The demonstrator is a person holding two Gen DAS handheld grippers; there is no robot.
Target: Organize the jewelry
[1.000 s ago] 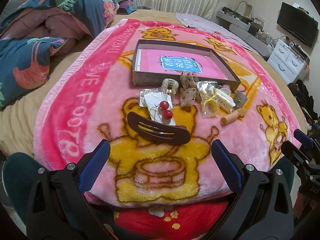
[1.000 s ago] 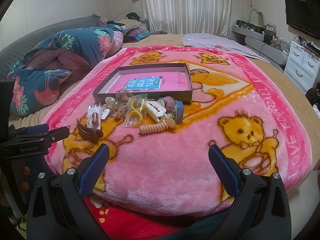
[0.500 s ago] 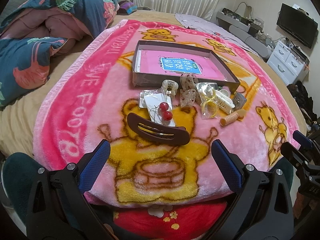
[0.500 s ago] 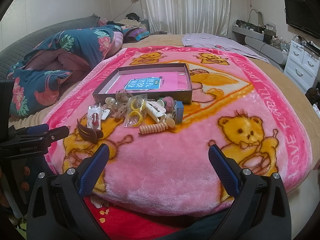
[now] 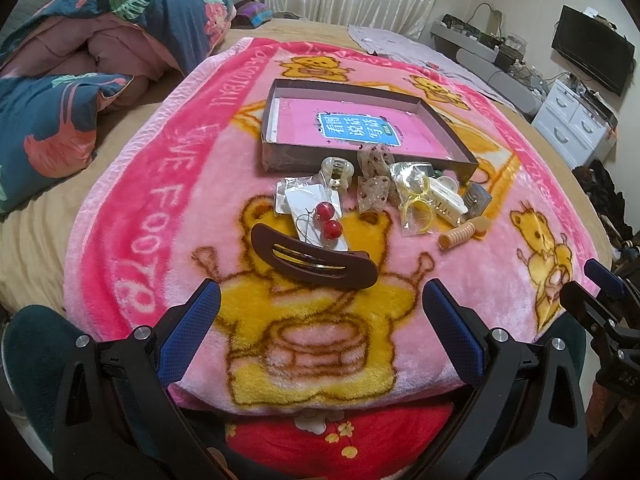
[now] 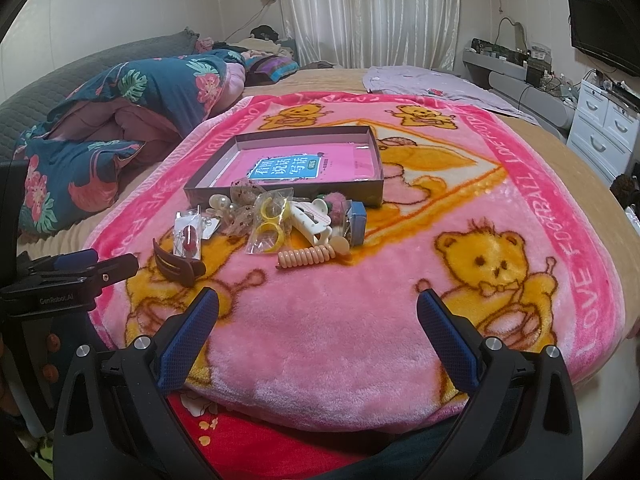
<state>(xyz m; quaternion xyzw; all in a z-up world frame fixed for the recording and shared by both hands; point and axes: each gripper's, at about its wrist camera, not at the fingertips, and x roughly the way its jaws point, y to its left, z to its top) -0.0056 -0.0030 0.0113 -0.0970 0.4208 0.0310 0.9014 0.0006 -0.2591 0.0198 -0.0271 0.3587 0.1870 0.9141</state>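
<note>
**Both tongs hovering apart over the bed**

Holding left tongs (image 5: 320,312) and right tongs (image 6: 316,312) wide apart, gripping nothing. Lying near the left tongs: brown hair clip (image 5: 314,257), red bead earrings (image 5: 327,220) just beyond. Sitting farther back: shallow box (image 5: 280,160), on pink bear blanket (image 5: 132,220).

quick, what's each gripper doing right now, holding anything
Left hand-held gripper: open, holding nothing, above the blanket.
Right hand-held gripper: open, holding nothing.
</note>
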